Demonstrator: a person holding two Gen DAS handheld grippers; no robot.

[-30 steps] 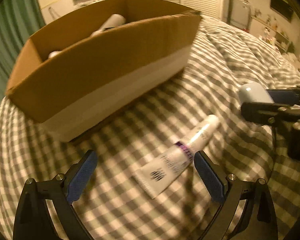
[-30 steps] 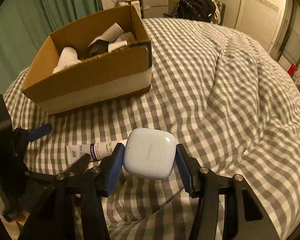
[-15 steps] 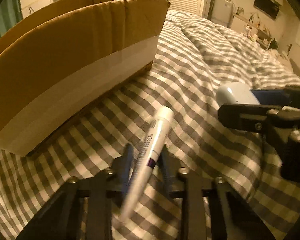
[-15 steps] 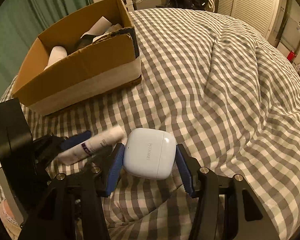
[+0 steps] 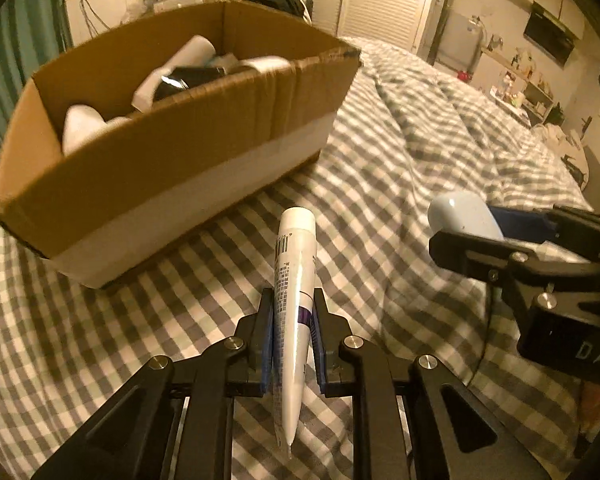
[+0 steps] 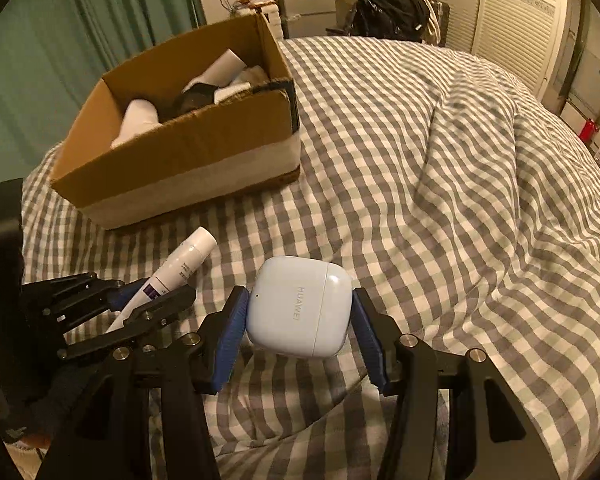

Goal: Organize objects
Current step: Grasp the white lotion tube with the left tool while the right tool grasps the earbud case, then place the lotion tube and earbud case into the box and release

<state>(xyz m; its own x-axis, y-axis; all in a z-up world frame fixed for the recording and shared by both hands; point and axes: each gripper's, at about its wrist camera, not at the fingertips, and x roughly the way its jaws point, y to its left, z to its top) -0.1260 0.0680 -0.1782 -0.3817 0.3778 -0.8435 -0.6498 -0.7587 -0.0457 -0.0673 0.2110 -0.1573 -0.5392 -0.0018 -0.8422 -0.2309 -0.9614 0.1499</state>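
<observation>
Nearest in the left wrist view, the left gripper (image 5: 291, 320) has its 2 blue-padded jaws pressed in on a slim white plastic tube with a purple band and a barcode (image 5: 294, 280). The tube is pinched near its middle, its white cap pointing forward toward the box and its flat crimped tail hanging back below the jaws, clear of the bedding.

In the right wrist view, the right gripper (image 6: 298, 320) has its jaws spread about as wide as a pale blue rounded earbud case marked HUAWEI (image 6: 300, 312), with both blue pads touching the case's sides and the case lifted off the cover. The 2 grippers sit side by side, the left one just to the left of the right, both over the grey-and-white checked bed cover (image 6: 440, 184).

Farther on, an open brown cardboard box with a white band along its lower side (image 5: 172, 168) rests on the cover. Inside it lie several white cylindrical containers (image 6: 138, 118) and a dark item, partly hidden by the near wall.

Beyond the bed are a teal curtain (image 6: 80, 40) and white louvred doors (image 6: 516, 12).
</observation>
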